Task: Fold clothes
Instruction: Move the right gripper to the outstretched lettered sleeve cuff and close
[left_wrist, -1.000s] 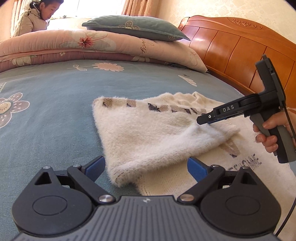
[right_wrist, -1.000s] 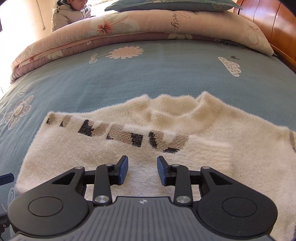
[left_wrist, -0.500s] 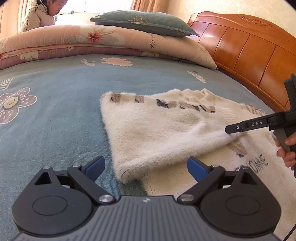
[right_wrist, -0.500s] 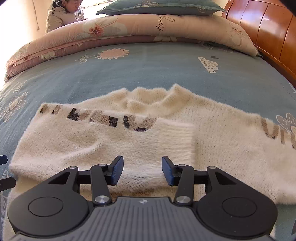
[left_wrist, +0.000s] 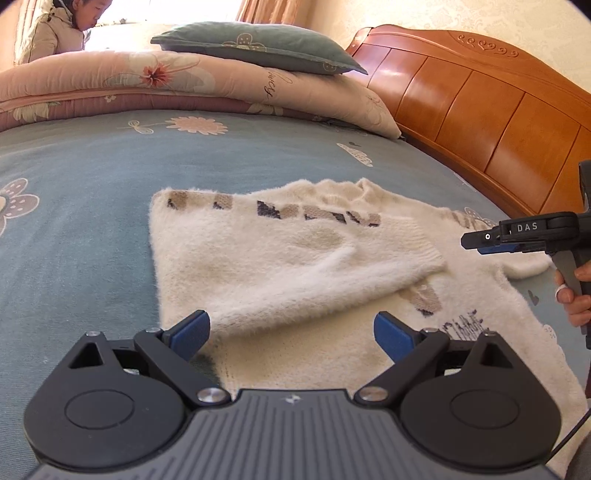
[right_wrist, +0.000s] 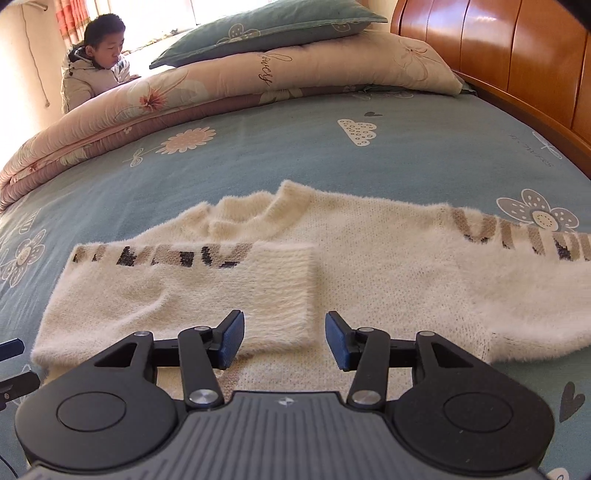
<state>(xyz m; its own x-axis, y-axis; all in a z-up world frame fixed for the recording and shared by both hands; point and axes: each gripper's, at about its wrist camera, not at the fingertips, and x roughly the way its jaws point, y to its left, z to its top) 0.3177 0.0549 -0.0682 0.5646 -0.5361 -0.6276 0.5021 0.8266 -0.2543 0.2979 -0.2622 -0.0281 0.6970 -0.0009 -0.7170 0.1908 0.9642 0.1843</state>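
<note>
Right tool (right_wrist: 284, 339) hovers with jaws just eased apart and empty, left tool (left_wrist: 291, 334) gaping wide and empty, both above the cream sweater (right_wrist: 369, 266) lying flat on the blue bed (right_wrist: 258, 147), one sleeve (right_wrist: 184, 288) folded across its chest.

Bright window daylight — blown-out glare, sharp focus, fisheye-bent edges, soft shadows

Fluffy cream sweater (right_wrist: 369, 266) with brown, tan and navy blocky stripes along the sleeves. The bed sheet (right_wrist: 258, 147) is dusty blue with flowers, clouds and little hearts, the quilt (left_wrist: 184, 81) pink floral, the pillow (left_wrist: 258, 46) grey-green, the headboard (left_wrist: 480, 110) glossy orange wood.
</note>
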